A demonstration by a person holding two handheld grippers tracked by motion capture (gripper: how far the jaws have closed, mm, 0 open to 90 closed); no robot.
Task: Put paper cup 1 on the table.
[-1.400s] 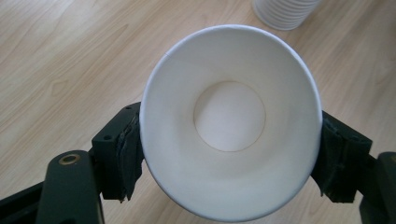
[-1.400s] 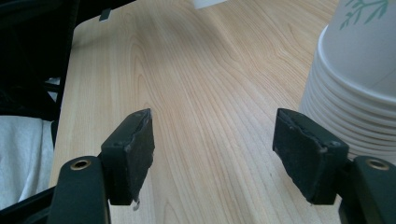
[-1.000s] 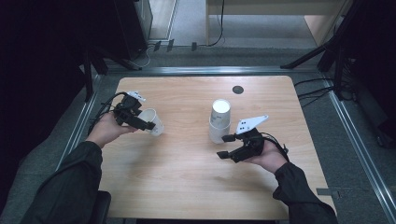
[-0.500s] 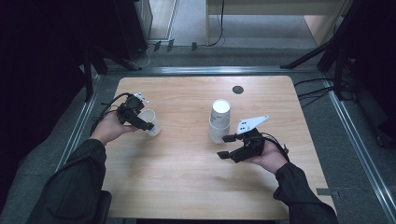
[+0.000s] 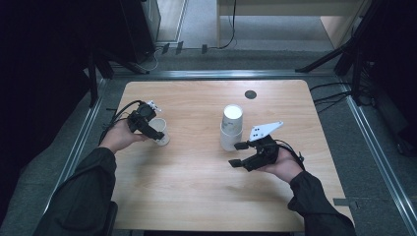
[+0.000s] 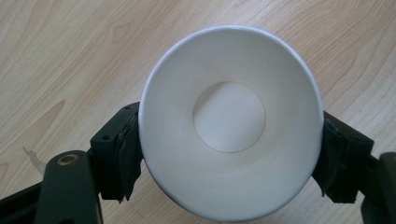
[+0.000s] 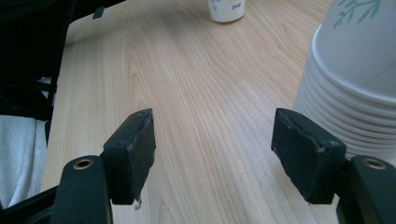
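On the left side of the wooden table [image 5: 196, 187], the left gripper [image 5: 147, 127] has its jaws closed on a single white paper cup [image 5: 160, 132]; the left gripper view looks straight down into the cup's mouth [image 6: 231, 121], with a pad pressed against each side of the wall. Right of centre stands a stack of upside-down paper cups [image 5: 231, 127]. The right gripper [image 5: 239, 154] sits just near of the stack, jaws wide apart and holding nothing. In the right gripper view the stack [image 7: 355, 79] is cut off at the right edge, its green print only partly readable. A small dark disc [image 5: 250, 94] lies at the far edge. Cables cross the grey floor [image 5: 275, 29] beyond the table.
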